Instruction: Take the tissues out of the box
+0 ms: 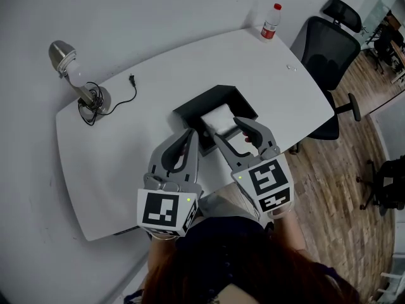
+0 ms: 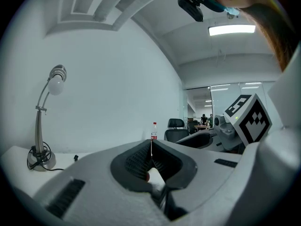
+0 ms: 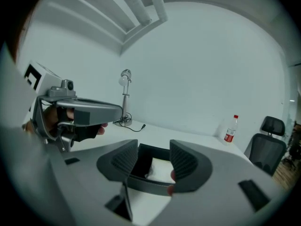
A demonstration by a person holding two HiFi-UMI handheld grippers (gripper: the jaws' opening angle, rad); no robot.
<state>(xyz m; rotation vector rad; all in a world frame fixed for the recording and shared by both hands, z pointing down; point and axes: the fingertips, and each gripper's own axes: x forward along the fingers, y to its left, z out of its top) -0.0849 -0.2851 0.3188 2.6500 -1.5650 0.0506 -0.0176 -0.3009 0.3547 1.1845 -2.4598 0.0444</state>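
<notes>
- Lamp (image 1: 73, 75): at left edge of tabletop (image 1: 120, 170), cable beside it.
- Left gripper (image 1: 190, 134): jaws together, nothing between them. Tip near left near corner of box (image 1: 188, 111); contact not confirmable from head view.
- Box: black, open-topped, mid-tabletop toward near edge.
- Tissues (image 1: 218, 118): white, inside box, none out yet.
- Right gripper (image 1: 228, 130): jaws apart, empty, angled down over box near rim, tissues in line ahead.
- Bottle (image 1: 271, 23): at far right corner.
- Step in hand: approach for first grasp.
- Next move, judged: lower right jaws onto tissues, close, lift clear. Left gripper may steady box.

Dim, cool tone; ceiling lamp (image 2: 232, 29) glares; fisheye edges vignetted
</notes>
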